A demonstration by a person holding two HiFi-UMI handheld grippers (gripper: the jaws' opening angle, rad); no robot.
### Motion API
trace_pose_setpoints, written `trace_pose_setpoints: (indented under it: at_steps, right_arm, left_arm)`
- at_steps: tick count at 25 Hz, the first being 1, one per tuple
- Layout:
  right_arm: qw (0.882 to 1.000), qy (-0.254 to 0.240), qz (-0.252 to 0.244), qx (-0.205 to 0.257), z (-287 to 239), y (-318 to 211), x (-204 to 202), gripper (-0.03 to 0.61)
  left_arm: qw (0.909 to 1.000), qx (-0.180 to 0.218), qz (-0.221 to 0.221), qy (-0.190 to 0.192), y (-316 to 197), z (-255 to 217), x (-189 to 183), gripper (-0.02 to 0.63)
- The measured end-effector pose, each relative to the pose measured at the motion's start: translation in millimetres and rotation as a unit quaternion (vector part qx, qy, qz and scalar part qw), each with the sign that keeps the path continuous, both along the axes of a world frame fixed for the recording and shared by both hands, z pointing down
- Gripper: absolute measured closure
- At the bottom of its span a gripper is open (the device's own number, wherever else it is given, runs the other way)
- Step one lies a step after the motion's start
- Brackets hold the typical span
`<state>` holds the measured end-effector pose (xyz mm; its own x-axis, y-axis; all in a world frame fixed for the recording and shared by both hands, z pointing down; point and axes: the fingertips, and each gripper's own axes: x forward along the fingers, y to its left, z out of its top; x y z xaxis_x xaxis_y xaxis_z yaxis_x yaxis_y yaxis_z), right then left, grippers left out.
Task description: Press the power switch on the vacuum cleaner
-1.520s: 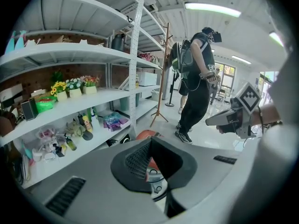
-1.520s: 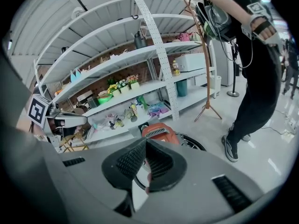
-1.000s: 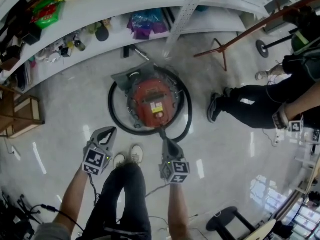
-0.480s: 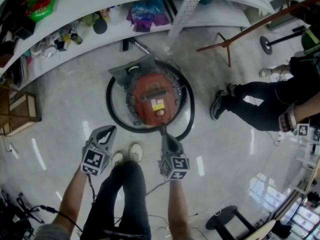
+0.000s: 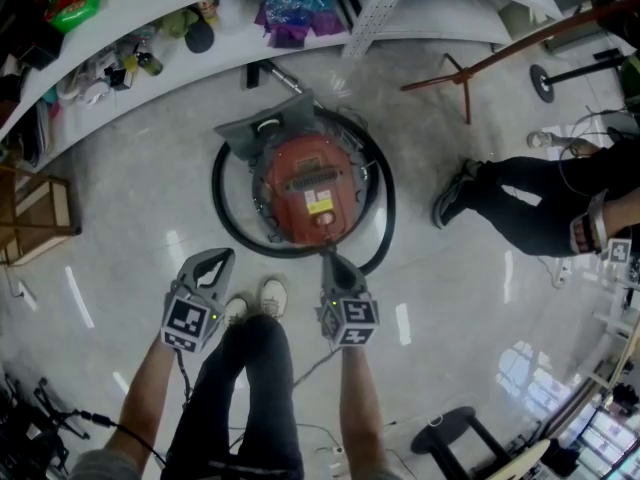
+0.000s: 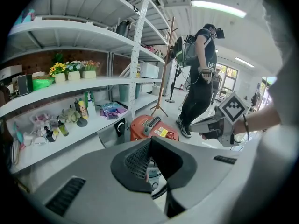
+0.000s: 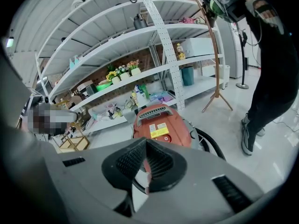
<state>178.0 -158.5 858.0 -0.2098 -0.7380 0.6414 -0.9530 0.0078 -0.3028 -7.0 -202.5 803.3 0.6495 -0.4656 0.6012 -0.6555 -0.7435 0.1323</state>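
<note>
- Vacuum cleaner: red round canister, stands on the glossy floor in front of the white shelves.
- Black hose loops in a ring around the canister.
- Top of the vacuum has a grey carry handle and a yellow label.
- Small round button just beside the label, probably the power switch, too small to be sure.
- Right tongs: closed, tips together, nothing between them. They point at the near edge of the vacuum, over the hose ring and just short of the red body. No contact with the button.
- Left tongs: closed too, tips meeting, empty. They sit to the left of the right tongs, outside the hose ring and apart from the vacuum.
- Wearer's light shoes on the floor between the two tongs.
- Second person in dark trousers stands to the right of the vacuum.
- Wooden coat stand beyond, by the shelves.
</note>
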Motion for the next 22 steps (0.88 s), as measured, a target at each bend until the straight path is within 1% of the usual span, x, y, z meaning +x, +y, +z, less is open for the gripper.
trace_pose_setpoints:
  at_steps: [3, 7, 12, 17, 22]
  right_arm:
    - [1.000, -0.001, -0.004, 0.000, 6.0, -8.2, -0.9, 0.566]
    - [1.000, -0.002, -0.007, 0.003, 14.6, -19.4, -2.6, 0.566]
    - [1.000, -0.005, -0.006, -0.002, 31.9, -28.8, 0.7, 0.566]
    - [1.000, 0.001, -0.005, -0.013, 51.3, -33.7, 7.8, 0.566]
    - [1.000, -0.011, 0.003, -0.016, 57.4, -41.3, 6.5, 0.566]
  left_arm:
    - [1.0000, 0.001, 0.009, 0.000, 3.0, 1.7, 1.6, 0.607]
    - [1.0000, -0.003, -0.004, 0.006, 2.3, -1.0, 1.3, 0.607]
    - [1.0000, -0.001, 0.005, -0.002, 4.3, 4.6, -4.1, 0.607]
    - [0.9998, -0.008, -0.013, 0.013, 1.1, 2.7, -3.2, 0.607]
    - [0.9998, -0.009, -0.016, 0.012, 0.3, 5.4, -2.0, 0.607]
